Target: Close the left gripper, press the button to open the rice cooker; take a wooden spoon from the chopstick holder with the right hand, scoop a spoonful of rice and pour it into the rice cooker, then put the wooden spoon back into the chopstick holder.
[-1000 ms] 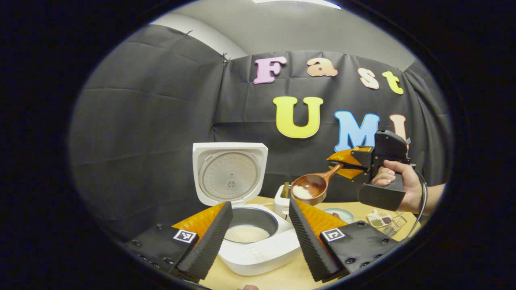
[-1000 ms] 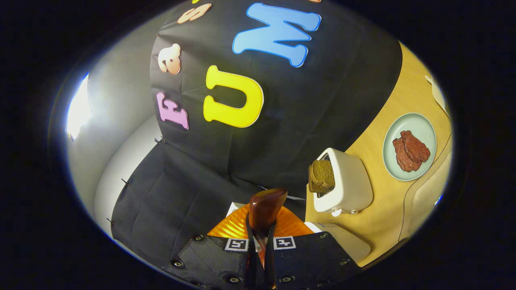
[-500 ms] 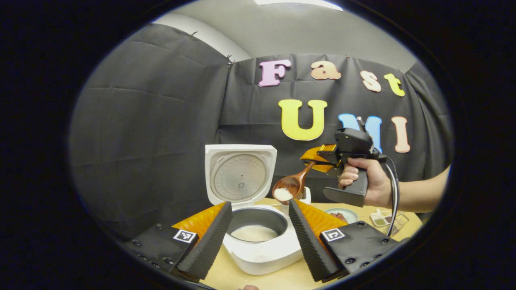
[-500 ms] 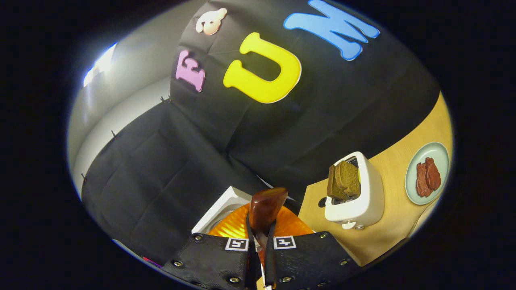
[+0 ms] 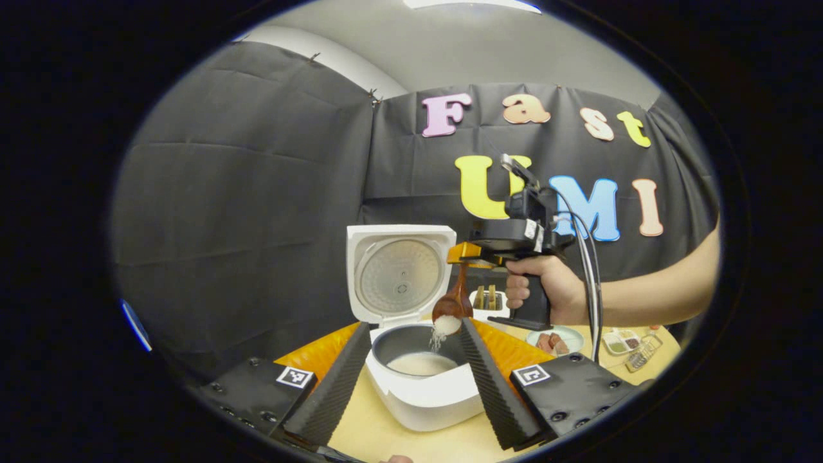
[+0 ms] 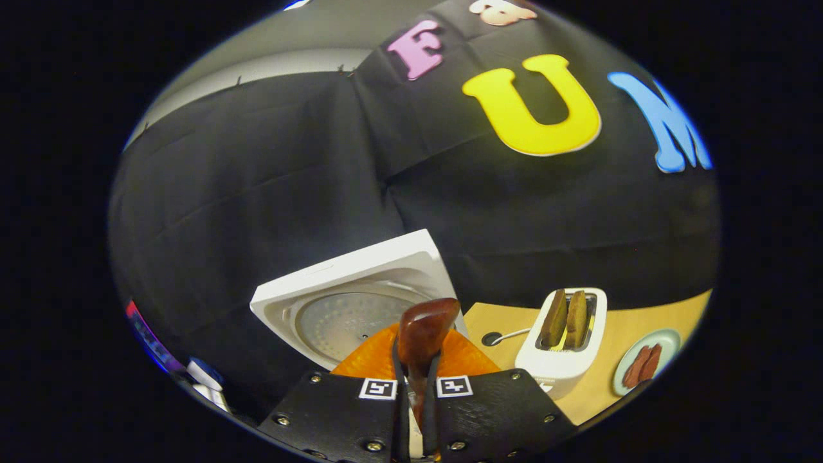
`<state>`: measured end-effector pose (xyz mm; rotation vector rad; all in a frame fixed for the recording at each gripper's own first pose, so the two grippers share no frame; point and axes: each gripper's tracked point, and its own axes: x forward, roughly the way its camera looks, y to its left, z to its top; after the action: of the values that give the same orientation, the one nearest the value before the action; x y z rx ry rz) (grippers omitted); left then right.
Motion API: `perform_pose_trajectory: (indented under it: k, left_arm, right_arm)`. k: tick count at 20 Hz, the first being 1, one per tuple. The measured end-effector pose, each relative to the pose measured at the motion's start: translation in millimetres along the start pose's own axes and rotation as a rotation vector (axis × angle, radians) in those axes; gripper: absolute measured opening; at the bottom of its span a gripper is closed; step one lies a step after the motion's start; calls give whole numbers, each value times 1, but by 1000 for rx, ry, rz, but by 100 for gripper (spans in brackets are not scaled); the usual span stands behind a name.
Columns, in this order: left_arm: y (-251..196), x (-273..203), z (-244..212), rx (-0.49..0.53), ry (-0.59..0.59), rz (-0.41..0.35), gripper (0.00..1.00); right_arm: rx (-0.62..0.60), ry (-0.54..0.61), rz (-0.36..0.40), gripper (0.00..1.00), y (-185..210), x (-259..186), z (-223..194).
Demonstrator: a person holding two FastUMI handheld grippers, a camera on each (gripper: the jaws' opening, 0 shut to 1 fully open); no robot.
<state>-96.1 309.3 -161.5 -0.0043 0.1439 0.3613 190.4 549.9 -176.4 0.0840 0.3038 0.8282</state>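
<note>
**Wooden spoon tipped over open rice cooker, rice falling**

Left gripper view. The rice cooker [image 5: 421, 379] is white, standing on the table [image 5: 373, 437] with its lid [image 5: 400, 273] raised upright at the back. Its grey inner pot holds a pale layer of rice [image 5: 421, 364]. The wooden spoon [image 5: 452, 302] is dark reddish brown and glossy. It hangs nearly vertical above the pot's far right rim, bowl down, handle up, with white grains spilling from the bowl into the pot. Its handle top sits between the fingers of the right gripper [image 5: 468, 256], which is held by a hand [image 5: 543, 289] above and behind the cooker. The left gripper [image 5: 411, 366] has its jaws spread wide, with nothing between them; the cooker shows through the gap, farther off. A toaster [image 5: 487, 299] stands behind the cooker, a plate [image 5: 572, 334] with dark food to its right, and a small divided tray [image 5: 618, 342] beyond that.

Right gripper view. The right gripper [image 6: 412, 392] has its jaws drawn close together, clamping the wooden spoon [image 6: 421, 334] by its handle. The rounded handle end rises above the fingers, along the gripper's axis; the bowl is hidden below. The lid [image 6: 353, 308] lies just behind it. The toaster [image 6: 566, 341], holding two brown slices, stands to the right on the table [image 6: 598, 392], the plate [image 6: 665, 341] near the edge.
</note>
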Motion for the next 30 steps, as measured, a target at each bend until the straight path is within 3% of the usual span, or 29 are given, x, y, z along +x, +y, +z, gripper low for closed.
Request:
perform_pose_trajectory:
  k: [5,8,11,13,18,23,30]
  left_arm:
    - [4,-8,-6,2,9,27,97]
    - [5,-10,-10,13,16,38,97]
    - [8,-12,-7,7,16,46,97]
    - [8,-15,-7,-2,17,46,97]
    - [6,-18,-17,-10,45,33,99]
    - [-6,-13,-7,-28,34,-14,97]
    - [-33,-1,-3,-34,36,-93,99]
  right_arm:
    - [-394,-66,71,8,45,-16,20]
    - [-494,-88,104,8,63,-18,23]
    - [-497,-104,126,8,70,-21,29]
    - [-410,-120,101,8,60,-26,37]
    - [6,-99,55,8,20,-32,58]
    - [347,-93,10,8,-27,-50,58]
    - [579,-147,-42,8,-97,-111,62]
